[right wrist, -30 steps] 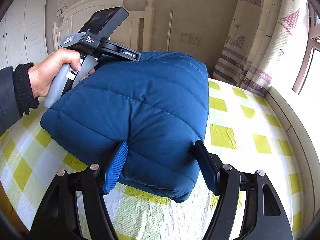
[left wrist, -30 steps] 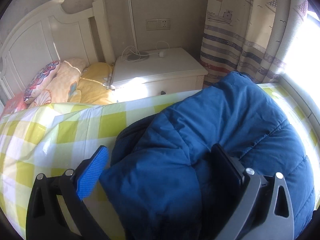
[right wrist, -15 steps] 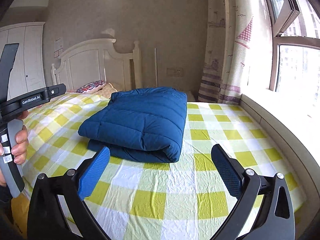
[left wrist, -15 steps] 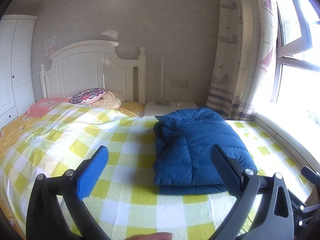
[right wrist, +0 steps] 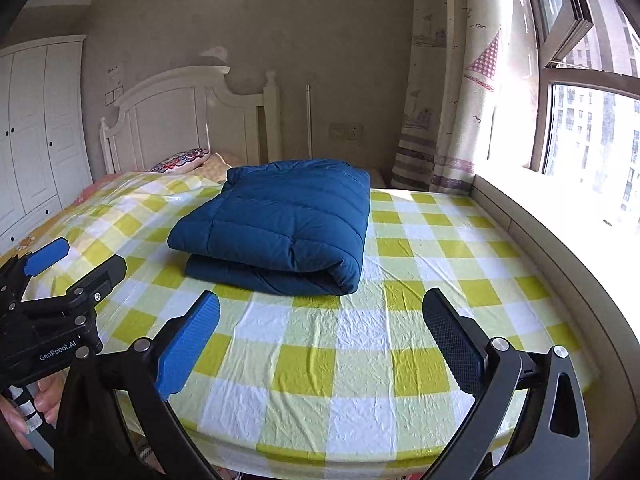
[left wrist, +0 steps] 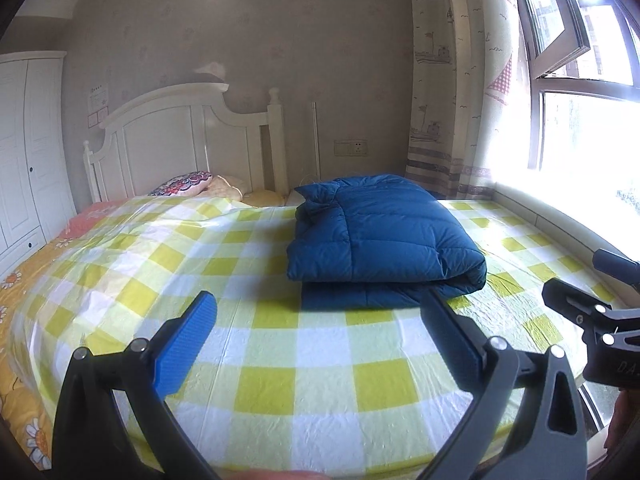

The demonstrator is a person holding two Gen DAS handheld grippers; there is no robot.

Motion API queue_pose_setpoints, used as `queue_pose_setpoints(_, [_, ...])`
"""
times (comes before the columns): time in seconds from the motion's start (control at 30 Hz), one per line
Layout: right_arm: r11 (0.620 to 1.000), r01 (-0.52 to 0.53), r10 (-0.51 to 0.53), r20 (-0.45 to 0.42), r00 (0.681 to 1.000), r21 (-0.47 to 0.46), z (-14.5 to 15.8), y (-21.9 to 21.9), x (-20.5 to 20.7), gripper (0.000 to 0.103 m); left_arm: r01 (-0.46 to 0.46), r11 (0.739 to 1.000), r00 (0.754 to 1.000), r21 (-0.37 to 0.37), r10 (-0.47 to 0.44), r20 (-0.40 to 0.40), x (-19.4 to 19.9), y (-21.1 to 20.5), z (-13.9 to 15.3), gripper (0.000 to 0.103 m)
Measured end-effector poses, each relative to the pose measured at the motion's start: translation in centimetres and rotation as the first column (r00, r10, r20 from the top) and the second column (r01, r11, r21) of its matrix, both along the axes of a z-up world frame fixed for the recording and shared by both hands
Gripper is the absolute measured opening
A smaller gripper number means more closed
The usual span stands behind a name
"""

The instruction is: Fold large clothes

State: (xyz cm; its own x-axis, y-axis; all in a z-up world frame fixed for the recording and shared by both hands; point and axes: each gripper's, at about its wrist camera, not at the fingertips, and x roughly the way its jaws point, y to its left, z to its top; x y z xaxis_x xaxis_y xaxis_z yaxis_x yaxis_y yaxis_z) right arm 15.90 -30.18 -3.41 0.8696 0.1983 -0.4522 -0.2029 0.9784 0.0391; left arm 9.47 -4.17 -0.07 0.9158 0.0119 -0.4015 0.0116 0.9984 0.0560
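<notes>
A: Step in hand?
B: Looks like the finish. Puffy quilted dark-blue jacket (right wrist: 280, 232) folded into a neat thick rectangle, lying on the yellow-and-white checked bedsheet (right wrist: 360, 360), toward the white wooden headboard (right wrist: 180, 120).
A: Left gripper (left wrist: 320, 344)?
B: Wide apart, nothing between the blue pad and the black pad, hanging short of the jacket's near edge, not touching.
A: Right gripper (right wrist: 320, 340)?
B: Also spread wide and empty, over bare sheet, apart from the bundle. Left tool (right wrist: 60, 304) visible at the left edge of the right view, gripped by a hand (right wrist: 36, 404) low in the corner.
A: Next move?
B: Probably none on the fold itself. At most a light press on the top layer, or a tidy of the bunched collar (left wrist: 320, 200) at the far end, which sits a bit rumpled. Puffy filling likely to spring back, so a flat, gentle push rather than a pinch.
A: Any writing?
B: "GenRobot.AI" in white on the left tool's black body. "DA" partly readable on the right tool (left wrist: 600, 340) in the left view; rest cut off. Paper notice (left wrist: 98, 104) on the wall beside the headboard, too small to read.
</notes>
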Motion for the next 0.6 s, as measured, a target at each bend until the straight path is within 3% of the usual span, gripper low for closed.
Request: queue_pose_setpoints(0.6, [0.999,-0.018,0.018,0.0,1.0,-0.042,-0.4,1.2,-0.7,0.098,-0.016,1.0,1.0,-0.018,0.016,-0.021,-1.1,1.1,-0.7,0.101])
